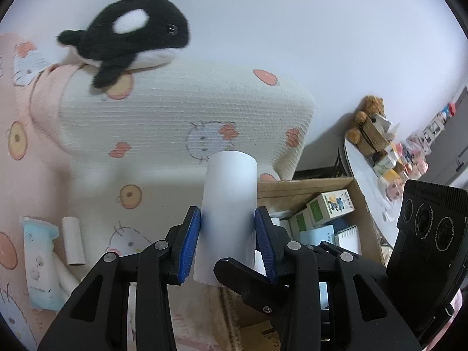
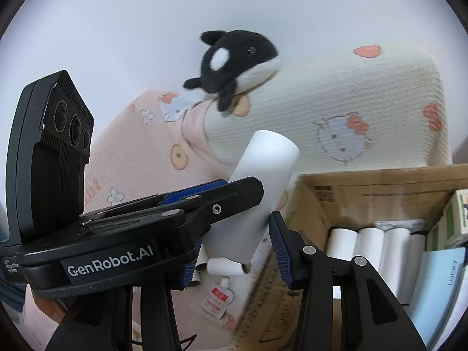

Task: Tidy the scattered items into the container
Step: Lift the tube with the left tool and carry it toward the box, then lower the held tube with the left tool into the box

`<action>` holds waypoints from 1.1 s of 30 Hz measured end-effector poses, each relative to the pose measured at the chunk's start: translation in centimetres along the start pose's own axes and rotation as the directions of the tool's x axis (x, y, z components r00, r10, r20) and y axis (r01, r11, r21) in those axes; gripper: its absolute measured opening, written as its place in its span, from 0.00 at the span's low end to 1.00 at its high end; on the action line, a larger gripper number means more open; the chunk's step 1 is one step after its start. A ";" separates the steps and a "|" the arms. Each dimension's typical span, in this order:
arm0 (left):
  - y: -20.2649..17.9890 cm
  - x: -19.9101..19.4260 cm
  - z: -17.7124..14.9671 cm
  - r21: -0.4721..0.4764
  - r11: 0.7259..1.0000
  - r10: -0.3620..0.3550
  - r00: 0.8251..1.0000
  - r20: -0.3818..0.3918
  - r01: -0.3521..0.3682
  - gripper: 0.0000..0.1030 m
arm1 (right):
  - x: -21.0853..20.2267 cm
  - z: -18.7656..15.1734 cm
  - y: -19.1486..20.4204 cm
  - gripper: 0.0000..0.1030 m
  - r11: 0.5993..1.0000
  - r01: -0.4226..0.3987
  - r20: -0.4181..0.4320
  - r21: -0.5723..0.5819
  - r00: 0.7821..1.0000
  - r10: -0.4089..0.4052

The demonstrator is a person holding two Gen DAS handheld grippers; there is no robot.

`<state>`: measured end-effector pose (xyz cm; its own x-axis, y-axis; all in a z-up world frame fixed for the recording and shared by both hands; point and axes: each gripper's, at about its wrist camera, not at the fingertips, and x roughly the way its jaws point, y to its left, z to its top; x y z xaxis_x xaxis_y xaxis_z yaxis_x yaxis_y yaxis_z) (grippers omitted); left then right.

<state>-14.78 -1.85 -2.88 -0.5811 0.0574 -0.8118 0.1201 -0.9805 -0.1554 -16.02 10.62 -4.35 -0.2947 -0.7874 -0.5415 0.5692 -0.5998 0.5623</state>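
A white paper roll [image 1: 228, 193] stands upright between the blue pads of my left gripper [image 1: 228, 219], which is shut on it. In the right wrist view the same roll [image 2: 260, 184] tilts up to the right. The left gripper [image 2: 242, 185] reaches in from the left and clamps its middle. The roll's lower end sits between the pads of my right gripper [image 2: 234, 234]. Its right pad [image 2: 278, 242] touches the roll, and the left gripper hides its left pad. An open cardboard box [image 2: 380, 184] lies to the right, with several white rolls [image 2: 368, 242] inside.
The box [image 1: 307, 187] also holds small cartons [image 1: 330, 204] and a notepad [image 1: 348, 237]. A loose roll [image 1: 73, 239], a blue packet [image 1: 39, 263] and a small bottle [image 2: 218, 295] lie on the pink bedding. An orca plush [image 1: 128, 32] rests on a pillow [image 1: 187, 111]. A cluttered round table [image 1: 359, 169] stands far right.
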 end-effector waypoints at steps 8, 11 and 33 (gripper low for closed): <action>-2.9 3.2 -1.3 0.083 0.996 0.040 0.997 -0.068 -0.034 0.39 | -0.4 -1.5 -2.8 0.46 0.997 0.060 -0.038 0.052 0.998 -0.058; -3.9 4.1 -1.4 0.111 0.993 0.049 0.994 -0.094 -0.038 0.38 | -0.1 -1.7 -3.9 0.49 0.993 0.082 -0.065 0.080 0.995 -0.076; -4.5 11.5 -1.7 0.096 0.995 -0.002 0.929 -0.369 0.040 0.08 | 0.2 -2.1 -9.6 0.33 0.971 0.209 -0.318 0.115 0.934 -0.163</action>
<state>-20.62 3.56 -12.45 -0.2434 0.1246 -0.9619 0.0188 -0.9909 -0.1331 -19.91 16.47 -11.16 -0.1238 -0.5923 -0.7961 0.4033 -0.7631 0.5050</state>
